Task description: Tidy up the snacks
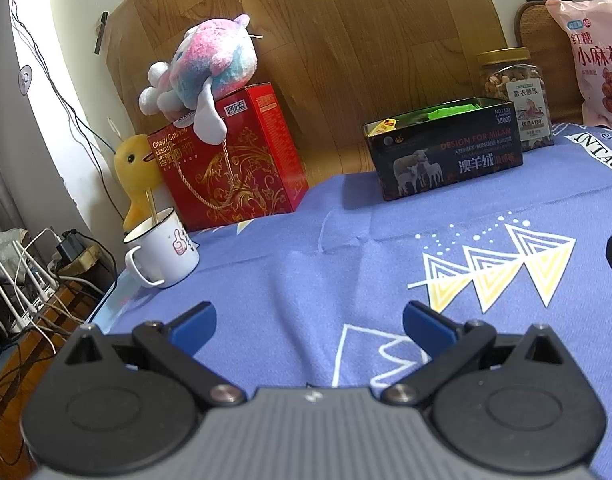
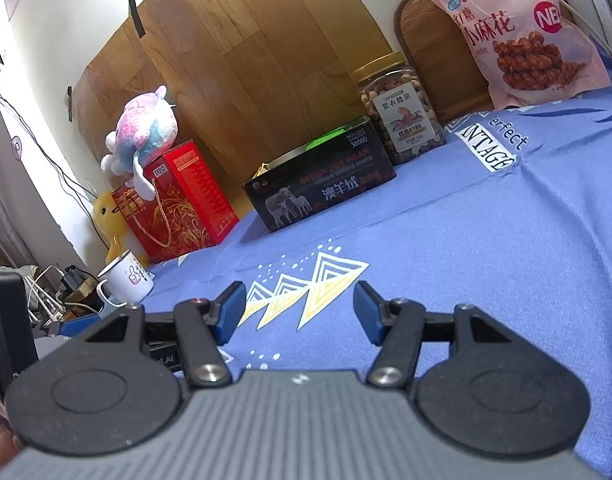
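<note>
— Left wrist view: the left gripper hovers over the blue cloth, jaws spread, holding nothing. And the snacks?

— The black tin holds packets at the far edge, nut jar just beside it, pink bag beyond. The right gripper is spread too, empty.

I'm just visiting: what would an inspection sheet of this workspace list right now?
Surface: blue patterned cloth, creased.
Job's things: open black rectangular tin holding packets; clear nut jar with gold lid; pink twist-snack bag; red biscuit box.
Clutter: pastel plush toy on the box; yellow duck toy; white enamel mug with a stick.
Grippers: left gripper and right gripper open, empty.
Cables: tangled wires off the left edge.
Surroundings: wood-grain panel.
</note>
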A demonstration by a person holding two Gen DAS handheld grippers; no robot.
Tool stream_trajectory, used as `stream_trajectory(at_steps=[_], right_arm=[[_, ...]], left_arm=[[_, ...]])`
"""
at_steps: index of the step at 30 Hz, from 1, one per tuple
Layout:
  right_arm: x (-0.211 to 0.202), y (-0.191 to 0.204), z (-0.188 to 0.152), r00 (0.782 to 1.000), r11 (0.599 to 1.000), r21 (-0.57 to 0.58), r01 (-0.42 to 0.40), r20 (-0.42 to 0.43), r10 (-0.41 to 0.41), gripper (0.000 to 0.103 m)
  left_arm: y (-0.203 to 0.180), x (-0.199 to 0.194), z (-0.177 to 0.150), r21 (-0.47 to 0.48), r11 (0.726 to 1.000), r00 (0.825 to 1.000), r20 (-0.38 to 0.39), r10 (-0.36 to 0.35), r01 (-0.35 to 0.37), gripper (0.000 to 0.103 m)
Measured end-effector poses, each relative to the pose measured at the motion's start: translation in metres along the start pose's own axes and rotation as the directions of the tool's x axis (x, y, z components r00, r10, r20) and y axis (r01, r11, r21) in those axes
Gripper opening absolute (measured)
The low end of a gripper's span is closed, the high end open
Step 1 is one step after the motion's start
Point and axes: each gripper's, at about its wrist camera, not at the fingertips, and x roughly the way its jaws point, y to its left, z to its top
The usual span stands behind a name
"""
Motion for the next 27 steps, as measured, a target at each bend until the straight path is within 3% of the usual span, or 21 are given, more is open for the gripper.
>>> stream_trajectory(at_steps=[27], right_arm=[[-0.001, 0.0004, 0.0009, 1.0, 1.0, 0.001, 0.003, 0.006, -0.003, 0.062]], left_arm=[[-0.0001, -0.0011, 0.0021, 0.013, 1.0, 1.0, 0.008, -0.018, 0.018, 0.103]])
